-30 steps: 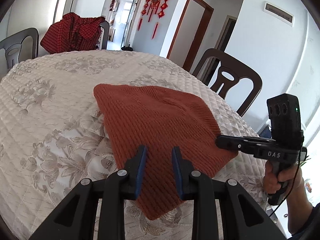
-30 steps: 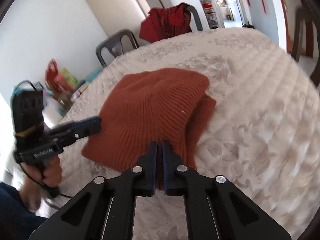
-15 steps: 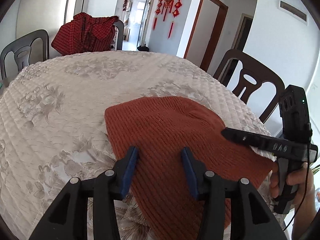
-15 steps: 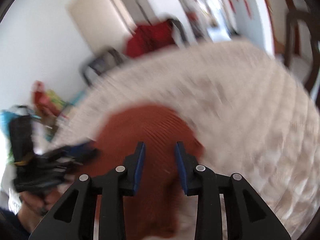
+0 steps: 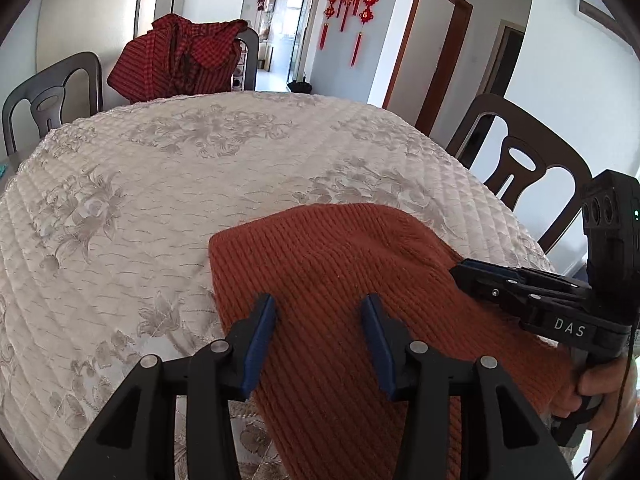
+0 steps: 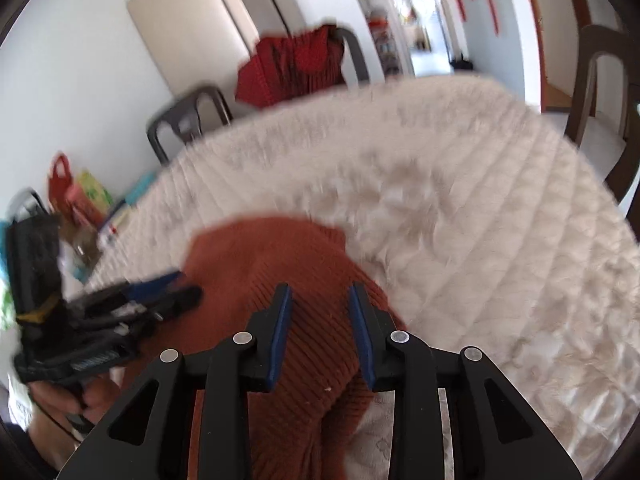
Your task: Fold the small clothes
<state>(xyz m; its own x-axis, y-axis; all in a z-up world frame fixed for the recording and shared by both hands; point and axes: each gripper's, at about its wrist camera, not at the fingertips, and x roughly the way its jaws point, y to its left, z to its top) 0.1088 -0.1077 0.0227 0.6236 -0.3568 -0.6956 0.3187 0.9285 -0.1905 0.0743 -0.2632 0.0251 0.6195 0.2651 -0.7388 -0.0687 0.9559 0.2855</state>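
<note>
— Where is the knit piece now?

— The rust-orange knit garment [image 5: 344, 280] lies flat on the quilted table cover [image 5: 160, 184], at the near side, close to the person. Its near part seems to go over the table edge, toward the bottom of both views.

— And the tools, do they hold it?

— No, I think not. The left gripper [image 5: 318, 312] has its jaws spread, with the knit under them and nothing between them. The right gripper [image 6: 318, 304] is also spread, above the right part of the garment. From the left view its jaws look only a little apart, but its own camera shows the gap clearly.

— What can go wrong from here?

— The knit is thick and soft. If a jaw bites too deep, it may take both layers together, or pinch the table cover with it, and then the cover would lift too. Also the part near the edge could slip down if one side is pulled alone. The right view is blurred, so I cannot judge the exact height of that gripper.

— Is there room to move?

— Yes, much. The far half of the table is bare cover. The dark chair [image 5: 524, 160] on the right and the chair with the red plaid cloth [image 5: 180, 60] stand well apart from the work.
</note>
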